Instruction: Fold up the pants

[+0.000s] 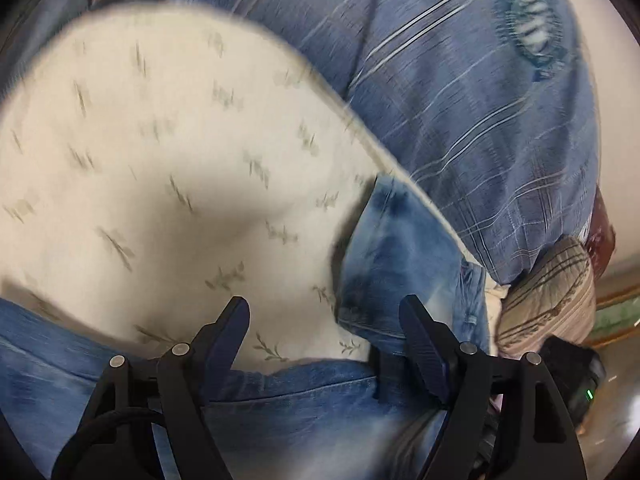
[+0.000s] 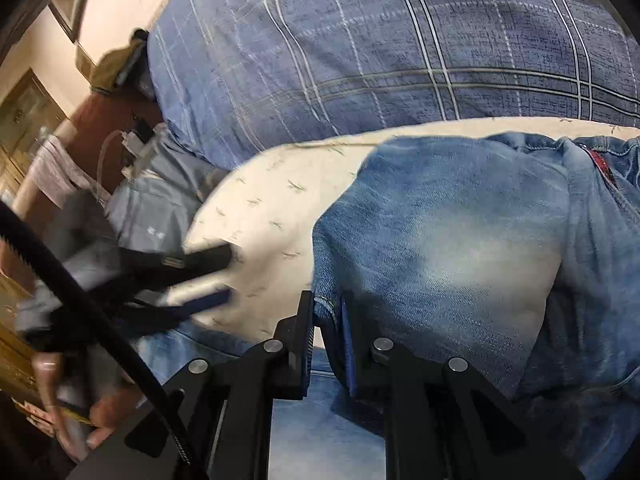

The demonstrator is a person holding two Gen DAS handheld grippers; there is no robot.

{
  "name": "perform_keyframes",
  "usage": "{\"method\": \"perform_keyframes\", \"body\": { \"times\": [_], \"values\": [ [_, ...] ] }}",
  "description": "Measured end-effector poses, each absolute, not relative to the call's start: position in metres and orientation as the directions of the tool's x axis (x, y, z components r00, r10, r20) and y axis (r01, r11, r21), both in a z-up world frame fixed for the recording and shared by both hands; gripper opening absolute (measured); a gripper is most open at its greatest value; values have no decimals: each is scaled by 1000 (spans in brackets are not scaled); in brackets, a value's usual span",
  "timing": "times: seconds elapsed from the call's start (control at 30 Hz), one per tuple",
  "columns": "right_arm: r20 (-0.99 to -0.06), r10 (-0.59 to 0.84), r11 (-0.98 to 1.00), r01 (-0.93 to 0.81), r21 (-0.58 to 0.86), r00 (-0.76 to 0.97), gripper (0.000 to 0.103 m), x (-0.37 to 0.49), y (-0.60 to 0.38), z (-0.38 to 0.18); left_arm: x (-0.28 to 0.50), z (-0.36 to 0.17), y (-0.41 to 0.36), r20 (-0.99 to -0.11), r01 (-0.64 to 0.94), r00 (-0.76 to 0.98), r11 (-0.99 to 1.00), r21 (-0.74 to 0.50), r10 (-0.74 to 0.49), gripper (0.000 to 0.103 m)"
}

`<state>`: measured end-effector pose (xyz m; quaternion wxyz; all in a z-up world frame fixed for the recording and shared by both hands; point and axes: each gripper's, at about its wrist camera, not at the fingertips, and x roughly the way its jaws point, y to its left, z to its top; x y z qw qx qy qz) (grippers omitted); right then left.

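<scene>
The jeans (image 2: 460, 240) lay on the cream leaf-print sheet (image 2: 264, 200), at 3 o'clock of it. The right gripper (image 2: 326, 320) was clamped on a denim hem edge, evidently to carry a fold. The left gripper (image 1: 324, 320) stood wide and empty above the waistband, probably positioned for a second grip.

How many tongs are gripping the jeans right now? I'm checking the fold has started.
1. The right tongs are shut on an edge of the jeans. The left tongs stand open above the cream sheet, holding nothing.
</scene>
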<state>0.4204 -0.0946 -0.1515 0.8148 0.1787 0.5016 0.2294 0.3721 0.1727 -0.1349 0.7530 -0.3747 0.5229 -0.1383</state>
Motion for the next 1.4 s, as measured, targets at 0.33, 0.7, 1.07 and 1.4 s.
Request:
{"method": "perform_keyframes", "body": {
  "times": [0.33,0.7,1.07,1.4],
  "values": [
    [-676,637,764,-192,615,370,12,411,-119,-158,410,-174,135,-542,-177,372,515,-839,-754,63],
    [-616,706,708,-335,621,349,13,424,-45,-121,393,-76,194,-674,-83,599,804,-589,-432,11],
    [-679,687,722,-346,599,260,68,414,41,-146,437,-134,233,-914,-332,351,940,81,202,32],
    [-751,513,856,-182,483,415,69,389,-119,-115,413,-96,210,-797,-421,522,904,69,304,47]
  ]
}}
